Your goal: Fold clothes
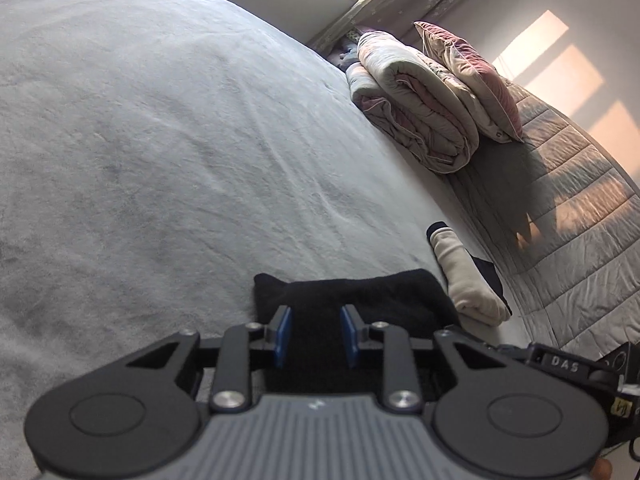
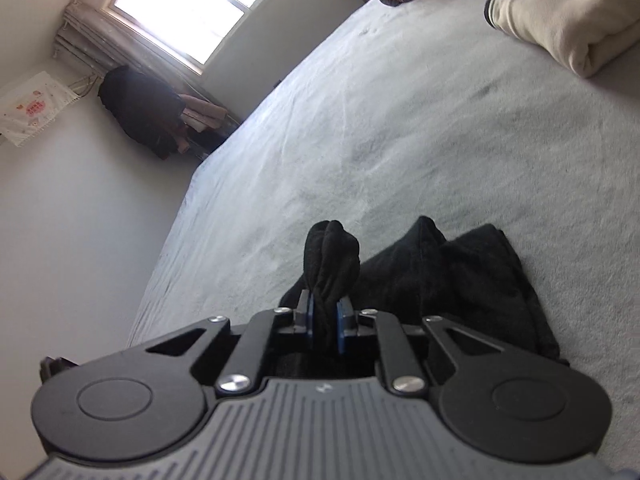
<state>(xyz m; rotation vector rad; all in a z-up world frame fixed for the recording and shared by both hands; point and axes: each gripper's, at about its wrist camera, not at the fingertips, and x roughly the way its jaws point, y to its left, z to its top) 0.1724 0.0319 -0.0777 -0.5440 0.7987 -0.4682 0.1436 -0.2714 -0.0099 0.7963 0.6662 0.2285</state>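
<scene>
A black garment (image 1: 360, 292) lies bunched on the grey bed sheet (image 1: 160, 160), close in front of both grippers. My left gripper (image 1: 315, 314) hovers over its near edge, the blue pads (image 1: 283, 332) apart and not pressing the cloth. In the right wrist view, my right gripper (image 2: 325, 304) is shut on a gathered fold of the black garment (image 2: 460, 276). The pinched cloth stands up above the pads, and the rest lies crumpled to the right on the sheet (image 2: 400, 140).
A folded cream garment (image 1: 468, 280) (image 2: 568, 28) lies on something dark just beyond the black one. A rolled quilt (image 1: 420, 112) and a pillow (image 1: 472, 76) sit against the padded headboard (image 1: 580, 220). Dark clothes (image 2: 140, 108) hang under the window (image 2: 200, 4) past the bed edge.
</scene>
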